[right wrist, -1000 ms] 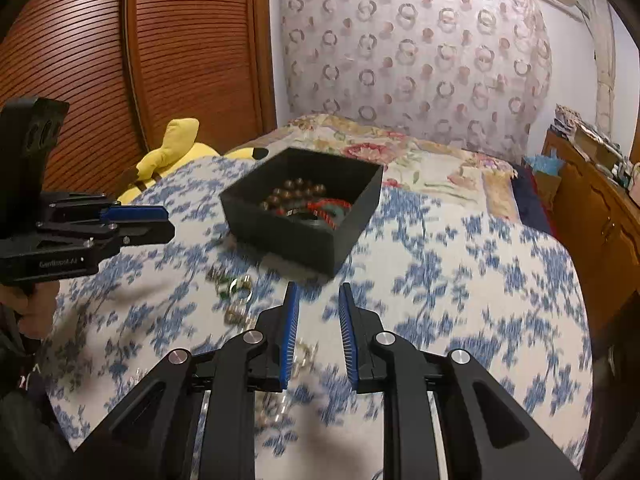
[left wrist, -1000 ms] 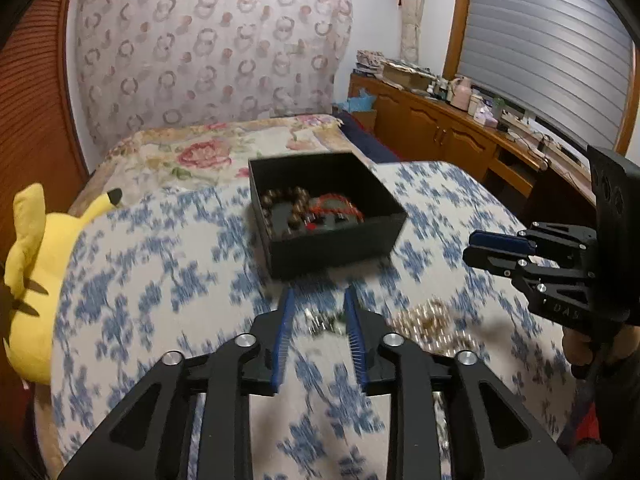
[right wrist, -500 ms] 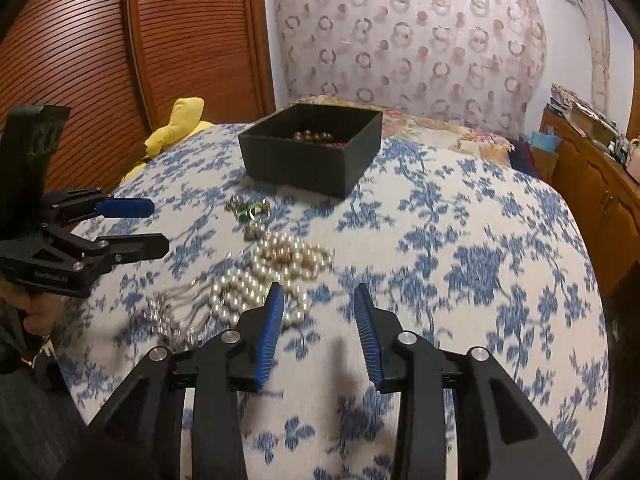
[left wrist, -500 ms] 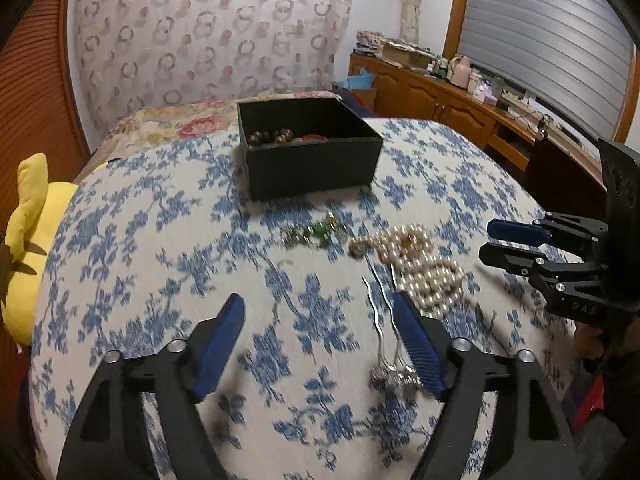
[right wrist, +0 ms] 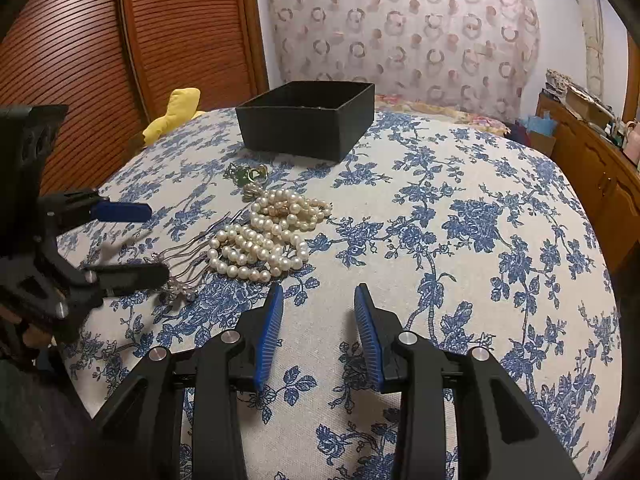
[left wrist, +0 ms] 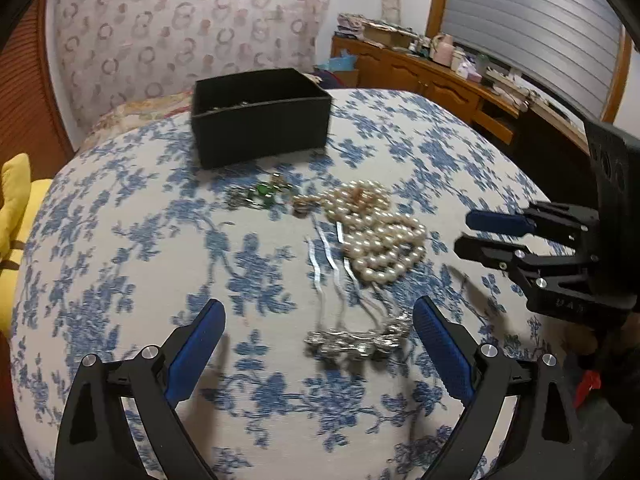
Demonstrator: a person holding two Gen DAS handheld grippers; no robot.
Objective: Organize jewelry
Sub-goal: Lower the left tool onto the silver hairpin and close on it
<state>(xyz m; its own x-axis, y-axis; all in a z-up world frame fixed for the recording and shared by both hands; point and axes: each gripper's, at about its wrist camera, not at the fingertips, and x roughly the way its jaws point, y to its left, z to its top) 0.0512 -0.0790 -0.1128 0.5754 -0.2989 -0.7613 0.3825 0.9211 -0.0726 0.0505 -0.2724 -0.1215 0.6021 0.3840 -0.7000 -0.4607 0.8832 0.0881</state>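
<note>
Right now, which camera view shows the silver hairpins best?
The left wrist view: the silver hairpins lie near, between its opening fingers, prongs and ornate heads visible. In the right wrist view the left gripper partly hides them.

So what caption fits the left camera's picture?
Left tool opening over silver hairpins, pearls and black box beyond.

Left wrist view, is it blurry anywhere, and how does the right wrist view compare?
Left wrist view: motion blur smears the hairpins and green jewelry; the pearls are soft. Right wrist view: sharper, pearls crisp, only the left gripper blurred. Both views: fisheye bends the room edges.
</note>
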